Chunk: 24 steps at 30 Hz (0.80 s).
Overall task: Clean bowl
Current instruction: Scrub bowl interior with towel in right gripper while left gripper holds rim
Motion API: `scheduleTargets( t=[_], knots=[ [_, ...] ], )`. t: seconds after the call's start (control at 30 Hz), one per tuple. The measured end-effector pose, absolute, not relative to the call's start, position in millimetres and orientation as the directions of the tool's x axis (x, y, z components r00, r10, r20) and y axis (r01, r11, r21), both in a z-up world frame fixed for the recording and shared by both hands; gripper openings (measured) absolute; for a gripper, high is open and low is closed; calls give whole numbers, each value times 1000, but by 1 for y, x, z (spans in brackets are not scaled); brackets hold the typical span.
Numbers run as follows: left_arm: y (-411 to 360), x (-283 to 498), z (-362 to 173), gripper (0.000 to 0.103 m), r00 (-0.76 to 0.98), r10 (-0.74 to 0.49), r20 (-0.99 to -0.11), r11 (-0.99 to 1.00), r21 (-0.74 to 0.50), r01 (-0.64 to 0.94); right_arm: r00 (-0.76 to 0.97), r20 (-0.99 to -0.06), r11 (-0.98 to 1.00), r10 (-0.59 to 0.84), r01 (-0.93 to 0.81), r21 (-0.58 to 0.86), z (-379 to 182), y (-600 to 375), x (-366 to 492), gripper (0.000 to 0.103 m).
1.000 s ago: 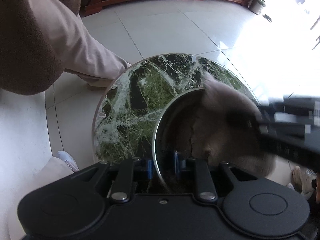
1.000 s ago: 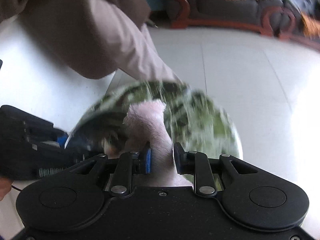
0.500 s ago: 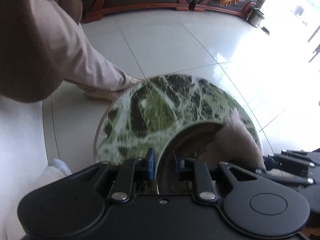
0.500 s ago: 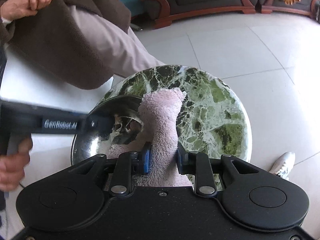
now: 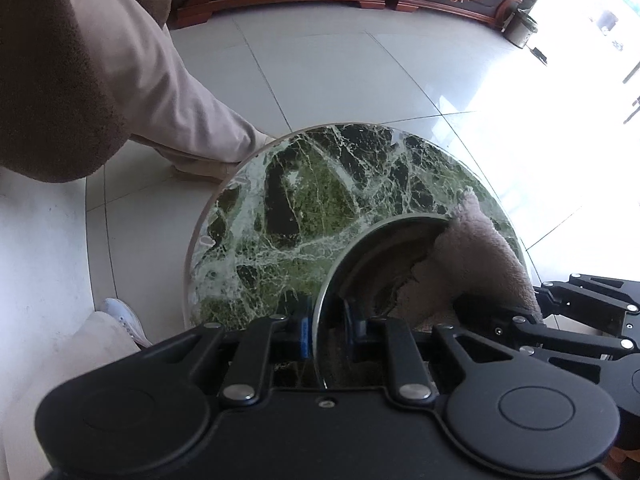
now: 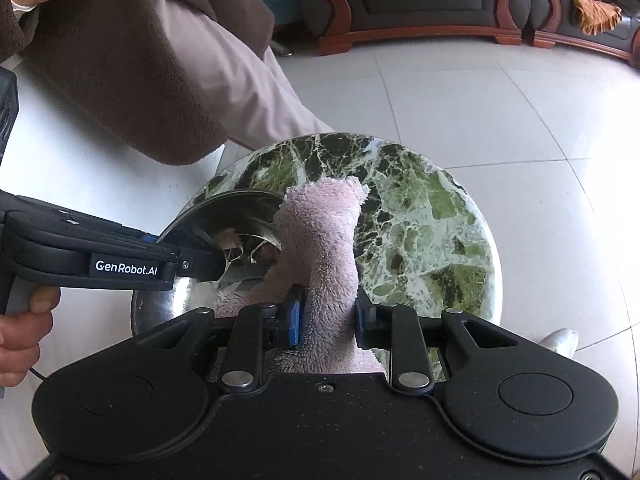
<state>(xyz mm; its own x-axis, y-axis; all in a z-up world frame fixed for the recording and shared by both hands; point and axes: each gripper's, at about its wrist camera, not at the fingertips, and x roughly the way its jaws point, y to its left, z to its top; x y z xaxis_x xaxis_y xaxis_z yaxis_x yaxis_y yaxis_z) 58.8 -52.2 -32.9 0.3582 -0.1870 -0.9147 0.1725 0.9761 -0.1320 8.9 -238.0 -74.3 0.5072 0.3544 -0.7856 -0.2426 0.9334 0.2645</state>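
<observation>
Our left gripper (image 5: 326, 338) pinches the thin rim of the shiny round steel bowl (image 5: 360, 252), jaws nearly shut on it; our right gripper (image 6: 326, 320) clamps the fluffy pink cloth (image 6: 320, 240), which dips into the bowl on the round green marble table (image 6: 420, 220). We judge that hard wiping could twist the rim loose, or skid the bowl off the table's edge

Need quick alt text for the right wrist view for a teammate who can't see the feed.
The right gripper is shut on a pink fuzzy cloth that stands up against the rim of a shiny metal bowl on a round green marble table. The left gripper, held in a hand, clamps the bowl's near-left rim.
</observation>
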Motion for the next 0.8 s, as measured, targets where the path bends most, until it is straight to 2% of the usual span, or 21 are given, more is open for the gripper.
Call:
scheduleTargets(
  t=[0.8],
  knots=[
    [-53,43,-32,17,355,-141,-924,985,-96,142,499,-777,917,383,-309,253,-77,-233,12,25]
  ],
)
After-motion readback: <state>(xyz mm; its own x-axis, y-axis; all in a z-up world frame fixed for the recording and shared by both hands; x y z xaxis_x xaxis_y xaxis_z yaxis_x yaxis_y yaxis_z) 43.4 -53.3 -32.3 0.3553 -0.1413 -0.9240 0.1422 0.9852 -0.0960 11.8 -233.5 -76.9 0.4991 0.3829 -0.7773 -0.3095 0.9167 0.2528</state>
